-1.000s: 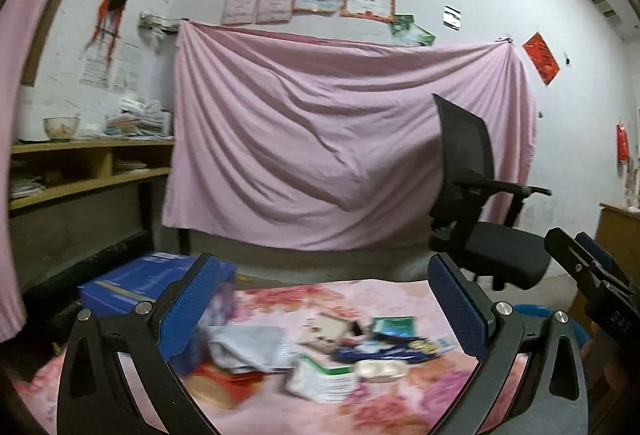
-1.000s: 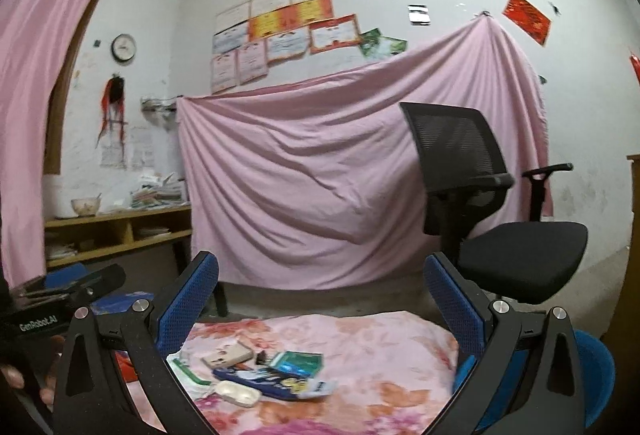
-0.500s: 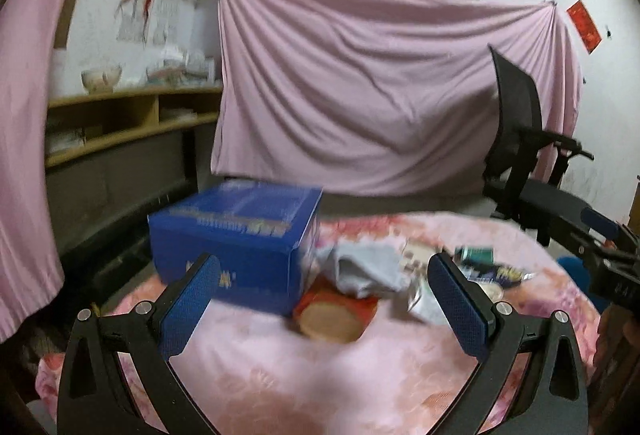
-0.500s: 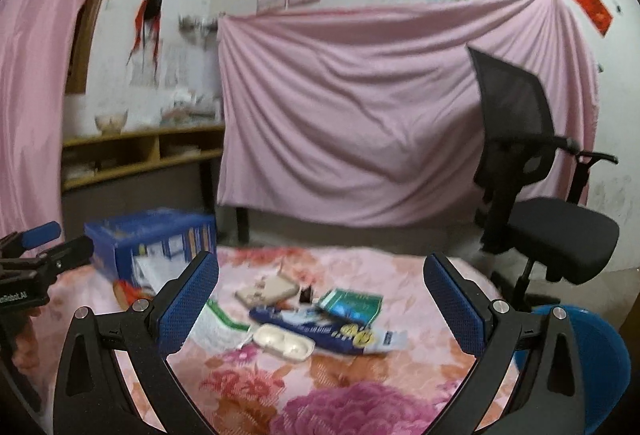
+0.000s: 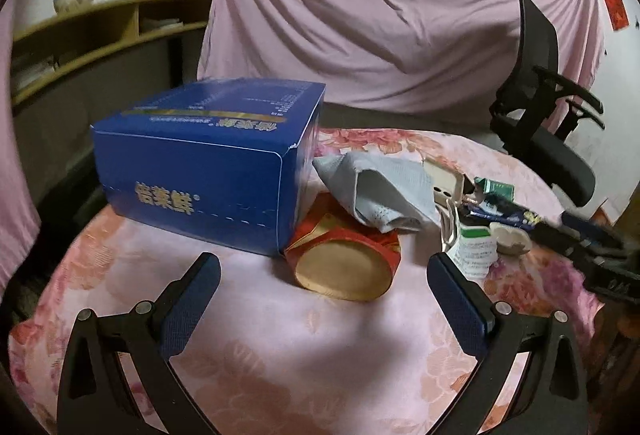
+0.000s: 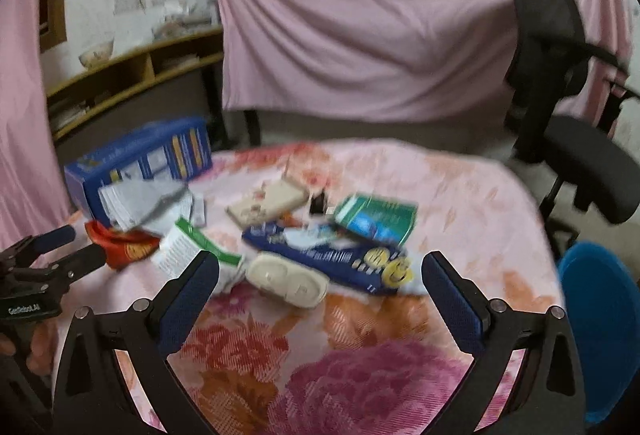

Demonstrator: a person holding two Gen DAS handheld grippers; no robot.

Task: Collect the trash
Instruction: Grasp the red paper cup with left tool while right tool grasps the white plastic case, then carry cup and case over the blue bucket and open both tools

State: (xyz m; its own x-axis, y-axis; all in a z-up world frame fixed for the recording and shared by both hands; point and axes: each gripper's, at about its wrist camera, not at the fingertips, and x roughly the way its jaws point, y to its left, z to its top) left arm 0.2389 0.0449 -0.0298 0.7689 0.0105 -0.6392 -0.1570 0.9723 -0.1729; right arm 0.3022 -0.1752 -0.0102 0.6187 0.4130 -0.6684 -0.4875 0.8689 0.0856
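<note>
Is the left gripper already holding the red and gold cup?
No, the left gripper is open, and the red and gold cup lies untouched beyond its fingertips.

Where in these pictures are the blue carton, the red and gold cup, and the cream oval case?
blue carton (image 5: 192,171): left wrist view, on its front face.
red and gold cup (image 5: 344,267): left wrist view, on its gold round end.
cream oval case (image 6: 286,281): right wrist view, on its top.

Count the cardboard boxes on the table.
1: the blue box at the table's left edge, lying on its side against the red cup. Smaller cartons may hide in the litter.
</note>
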